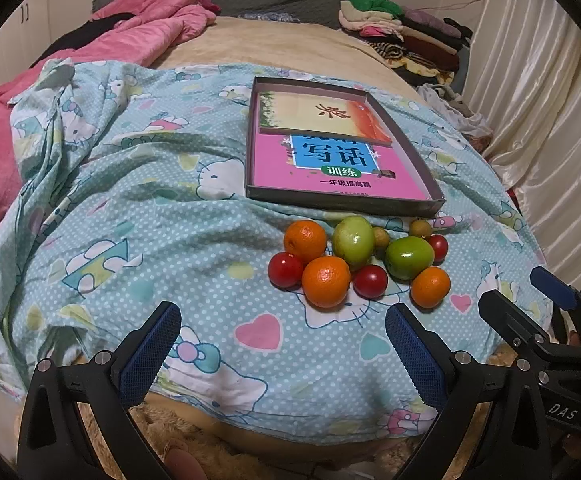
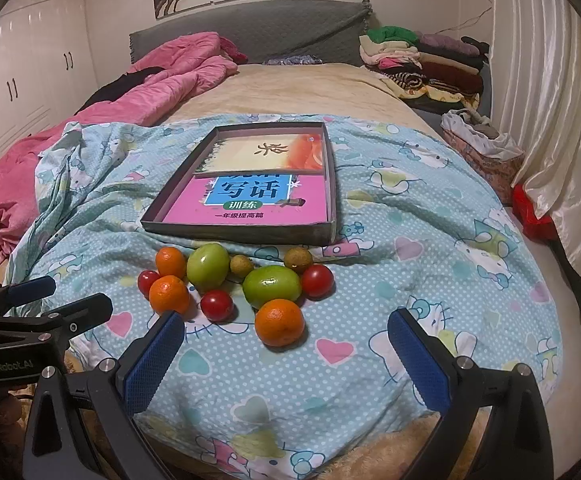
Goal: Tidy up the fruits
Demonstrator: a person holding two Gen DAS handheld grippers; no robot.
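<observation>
Right wrist view: both tools, right tool (image 2: 286,348) and left tool (image 1: 282,344), spread apart and empty, near the fruits (image 2: 242,288) before the far tray (image 2: 246,232).

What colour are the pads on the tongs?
Blue, with a fine textured grid on the pads; clearest in the right wrist view.

We note open sheet (image 2: 330,392) before the fruit cluster (image 2: 234,284); shallow box (image 2: 250,234) blocks just behind.

Both wrist views low, near bed foot, facing headboard — left beside right; share fruit pile (image 1: 360,260).
</observation>
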